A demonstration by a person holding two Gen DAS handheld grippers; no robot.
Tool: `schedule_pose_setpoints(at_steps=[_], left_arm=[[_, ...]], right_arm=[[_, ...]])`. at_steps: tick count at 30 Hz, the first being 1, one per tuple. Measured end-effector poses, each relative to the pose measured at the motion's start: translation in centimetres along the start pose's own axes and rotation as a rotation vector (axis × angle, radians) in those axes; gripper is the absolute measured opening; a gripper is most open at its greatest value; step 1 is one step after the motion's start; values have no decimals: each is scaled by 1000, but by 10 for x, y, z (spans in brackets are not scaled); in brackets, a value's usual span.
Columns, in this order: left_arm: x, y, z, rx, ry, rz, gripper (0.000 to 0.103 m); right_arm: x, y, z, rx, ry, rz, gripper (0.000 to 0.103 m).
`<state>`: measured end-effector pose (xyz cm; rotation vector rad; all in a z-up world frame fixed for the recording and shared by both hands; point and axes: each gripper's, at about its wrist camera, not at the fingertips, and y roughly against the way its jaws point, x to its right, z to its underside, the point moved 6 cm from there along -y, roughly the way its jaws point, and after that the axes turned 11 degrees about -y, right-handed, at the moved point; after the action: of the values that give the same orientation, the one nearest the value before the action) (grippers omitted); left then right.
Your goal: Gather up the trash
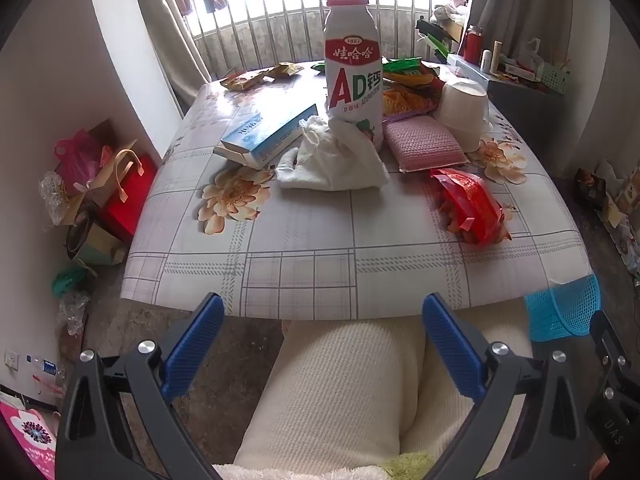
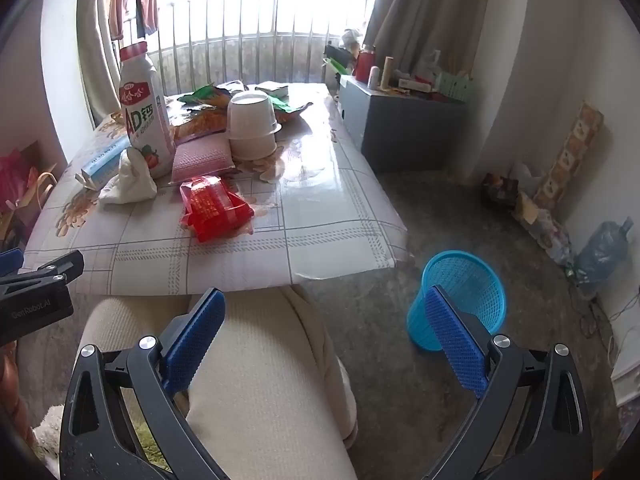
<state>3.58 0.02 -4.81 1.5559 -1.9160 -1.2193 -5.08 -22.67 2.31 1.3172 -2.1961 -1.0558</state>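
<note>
Both tools are hanging low at the bottom of their frames, over the seated person's cream trousers (image 1: 340, 392), short of the table's (image 1: 304, 272) near edge. The left gripper (image 1: 322, 348) is standing spread wide with nothing between its blue pads, and the right gripper (image 2: 326, 344) is likewise spread and empty.

The trash is sitting on the table in the middle and upper part of both views; the blue mesh bin (image 2: 460, 300) is standing on the floor in the lower right of the right wrist view, off the table's near corner.

Judging by this, the first pick is only being lined up. The red wrapper (image 1: 472, 206) is lying nearest the edge and nearest the bin, so it looks the sensible start: come down over it, pinch across its crumpled middle, lift clear before swinging right to the bin.

Counted: one milk bottle (image 1: 352, 68), upright; one crumpled white tissue (image 1: 332, 160) touching its base; one blue-and-white carton (image 1: 268, 134); one pink sponge (image 1: 426, 142); two white cups (image 2: 252, 124), stacked upside down; one red wrapper. The snack packets at the far end are probably several, but they overlap too much to count.
</note>
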Motion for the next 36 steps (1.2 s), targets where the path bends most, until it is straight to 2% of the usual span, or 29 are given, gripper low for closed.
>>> schedule_pose_setpoints(at_steps=[36], left_arm=[[-3,-7,3,-9,-10,-19,97]], right_arm=[[-1,-1,-1,-2,-3,-3,95]])
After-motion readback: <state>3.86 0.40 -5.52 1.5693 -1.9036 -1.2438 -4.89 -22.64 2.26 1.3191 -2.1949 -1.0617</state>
